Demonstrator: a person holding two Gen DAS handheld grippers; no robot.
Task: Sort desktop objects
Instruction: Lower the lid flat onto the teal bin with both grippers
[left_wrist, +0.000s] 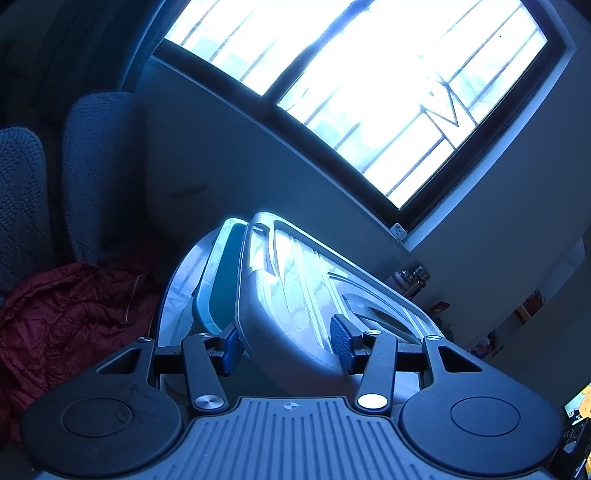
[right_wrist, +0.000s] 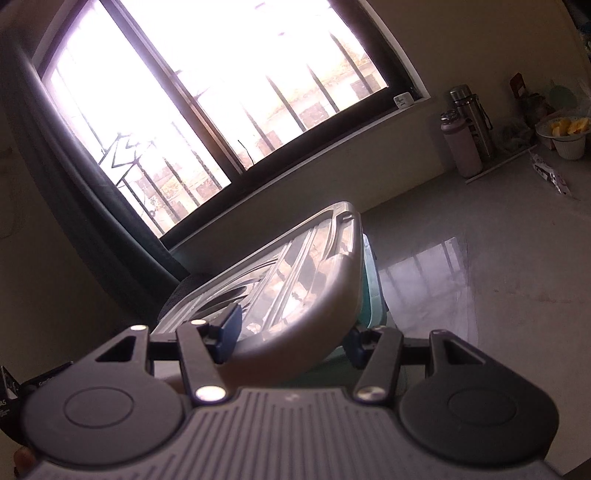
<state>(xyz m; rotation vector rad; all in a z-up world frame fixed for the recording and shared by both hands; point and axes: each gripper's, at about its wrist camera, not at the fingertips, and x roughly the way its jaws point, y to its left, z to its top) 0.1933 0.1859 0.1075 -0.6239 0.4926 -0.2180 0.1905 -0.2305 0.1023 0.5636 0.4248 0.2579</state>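
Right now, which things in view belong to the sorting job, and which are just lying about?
In the job:
- grey lid, held at opposite edges by both grippers
- teal bin under it
- left hand-held gripper
- right hand-held gripper

Lying about:
- red jacket
- two flasks
- fruit bowl
- cushions

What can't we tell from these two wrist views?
- Contents of the teal bin: hidden under the grey lid in both views.
- Lid's near edge: cut off by the left tongs and right tongs bodies.
- Desktop objects to sort: none visible in the left view; the right shows only distant bottles, too small to identify.
- Whether the lid is latched: seam hidden.
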